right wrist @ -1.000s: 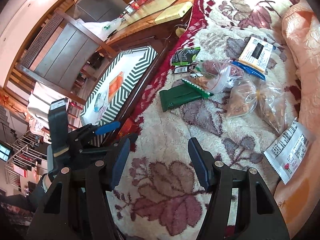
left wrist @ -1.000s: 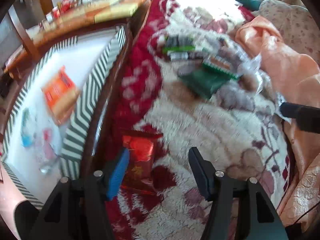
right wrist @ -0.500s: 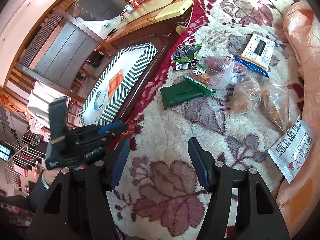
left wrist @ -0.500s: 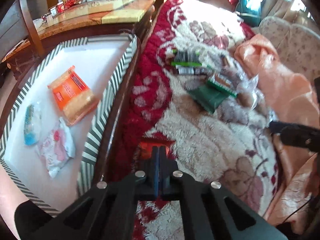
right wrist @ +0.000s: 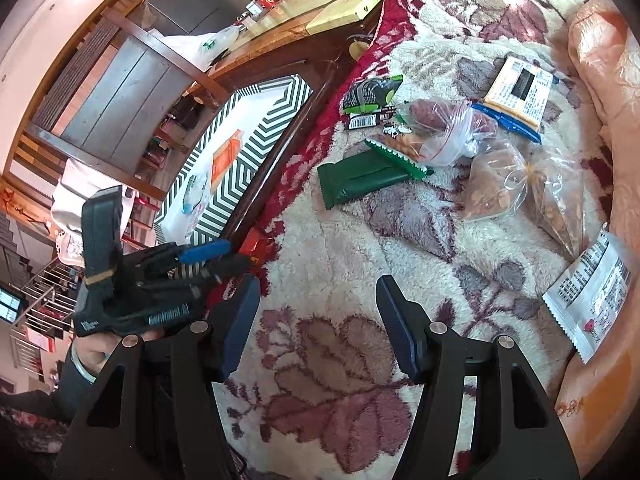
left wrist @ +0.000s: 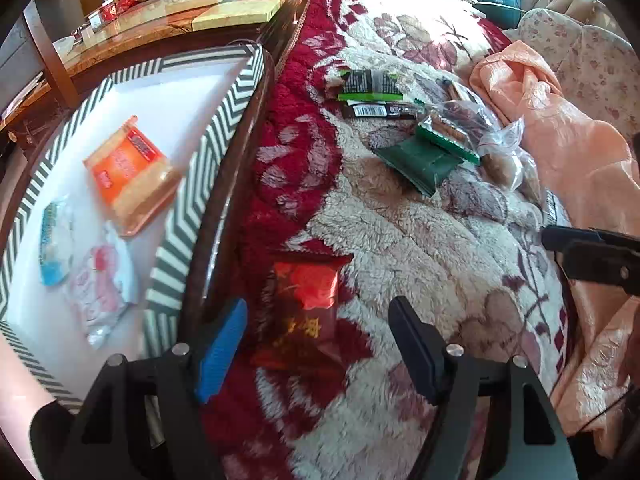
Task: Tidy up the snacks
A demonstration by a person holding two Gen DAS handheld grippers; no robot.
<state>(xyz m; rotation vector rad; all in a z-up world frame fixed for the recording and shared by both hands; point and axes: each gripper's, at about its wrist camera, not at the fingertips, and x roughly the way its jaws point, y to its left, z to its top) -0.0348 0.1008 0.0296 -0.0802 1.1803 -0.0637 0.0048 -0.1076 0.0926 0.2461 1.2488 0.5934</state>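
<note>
A red snack packet (left wrist: 306,304) lies on the fluffy blanket (left wrist: 420,240) near its left edge. My left gripper (left wrist: 316,344) is open, its fingers on either side of the packet's near end; it also shows in the right wrist view (right wrist: 218,258). My right gripper (right wrist: 318,320) is open and empty above the blanket. A striped tray (left wrist: 208,148) holds an orange packet (left wrist: 128,168), a blue-white packet (left wrist: 52,240) and a pink-white packet (left wrist: 100,280). A dark green packet (right wrist: 360,180) and several more snacks lie further on the blanket.
Clear bags of nuts (right wrist: 520,188) and a white packet (right wrist: 592,292) lie at the right. A blue-yellow packet (right wrist: 516,96) lies behind them. An orange cloth (left wrist: 560,128) covers the right side. A wooden table (left wrist: 172,12) stands behind the tray.
My left gripper was shut half a second ago and is now open around the red packet, which lies on the blanket. The right gripper has barely moved.
</note>
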